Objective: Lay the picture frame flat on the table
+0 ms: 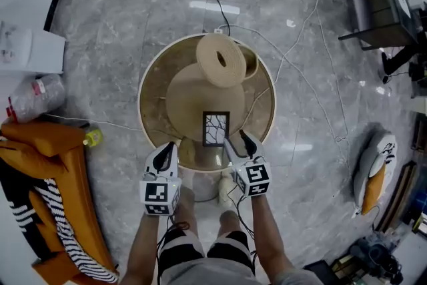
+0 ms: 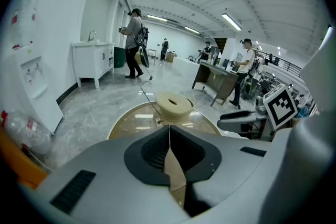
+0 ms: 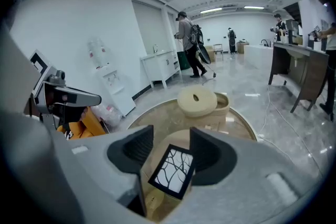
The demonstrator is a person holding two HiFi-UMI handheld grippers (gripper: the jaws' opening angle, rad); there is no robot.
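Observation:
A small black picture frame point(image 1: 215, 128) with a branch drawing stands at the near edge of a raised beige disc point(image 1: 190, 100) on the round table point(image 1: 155, 87). In the right gripper view the picture frame point(image 3: 173, 169) leans tilted between my jaws, close to the right one and apart from the left one. My right gripper point(image 1: 237, 140) is open around it, and the right gripper point(image 3: 172, 138) pads do not press on it. My left gripper point(image 1: 167, 151) hovers at the table's near rim, left of the frame. The left gripper point(image 2: 169, 136) is shut, with nothing in it.
A beige spool point(image 1: 221, 60) with a hole sits tilted at the table's far side. Cables point(image 1: 313, 90) trail over the marble floor. An orange bag point(image 1: 47, 143) lies at the left, a helmet point(image 1: 373, 170) at the right. People point(image 3: 188, 42) stand far off.

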